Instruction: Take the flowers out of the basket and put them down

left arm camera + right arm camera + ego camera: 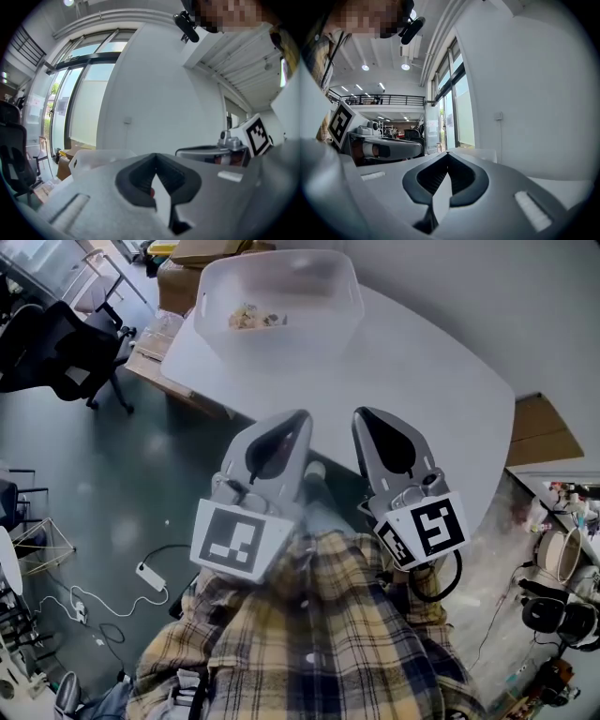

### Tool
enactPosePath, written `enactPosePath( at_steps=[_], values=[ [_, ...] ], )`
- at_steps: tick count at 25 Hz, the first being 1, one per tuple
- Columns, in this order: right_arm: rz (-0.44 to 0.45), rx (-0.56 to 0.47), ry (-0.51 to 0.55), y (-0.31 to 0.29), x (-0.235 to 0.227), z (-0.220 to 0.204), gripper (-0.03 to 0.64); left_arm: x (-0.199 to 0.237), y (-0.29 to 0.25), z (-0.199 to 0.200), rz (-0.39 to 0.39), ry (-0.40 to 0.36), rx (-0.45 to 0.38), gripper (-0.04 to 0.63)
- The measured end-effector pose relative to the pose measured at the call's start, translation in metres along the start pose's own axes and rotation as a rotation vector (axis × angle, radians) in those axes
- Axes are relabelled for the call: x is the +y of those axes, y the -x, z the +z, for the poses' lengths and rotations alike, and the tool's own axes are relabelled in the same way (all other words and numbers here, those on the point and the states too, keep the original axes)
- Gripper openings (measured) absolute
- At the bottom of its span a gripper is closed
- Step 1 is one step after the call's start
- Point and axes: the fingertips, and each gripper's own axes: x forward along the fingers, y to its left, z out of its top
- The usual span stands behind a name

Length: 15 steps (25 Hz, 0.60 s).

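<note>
The grey left gripper (298, 416) and grey right gripper (362, 414) each have their jaws pressed together on nothing. They are side by side in front of the person's yellow plaid shirt (319, 634), by the near edge of the white rounded table (422, 399). Well beyond them, at the table's far end, stands the translucent white plastic basket (211, 296), with the small pale flowers (251, 317) lying inside. Judging from this, nothing is done yet: reaching, gripping, lifting out and setting down all remain.

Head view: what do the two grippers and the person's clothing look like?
The left gripper and right gripper are pale grey tapered shells with black teardrop insets, each bearing a white cube with black square markers. A black cable loops under the right one. The shirt is yellow-and-navy plaid.
</note>
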Motion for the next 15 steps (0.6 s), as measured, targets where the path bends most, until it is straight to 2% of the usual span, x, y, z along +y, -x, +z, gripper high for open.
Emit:
enactPosePath(
  at_steps=[10, 15],
  values=[
    [0.027, -0.005, 0.017, -0.100, -0.073, 0.026, 0.003, 0.077, -0.097, 0.028, 0.018, 0.001, 0.001, 0.000],
    [0.011, -0.001, 0.024, -0.126, -0.099, 0.036, 0.003, 0.095, -0.128, 0.036, 0.002, 0.005, 0.001, 0.000]
  ],
)
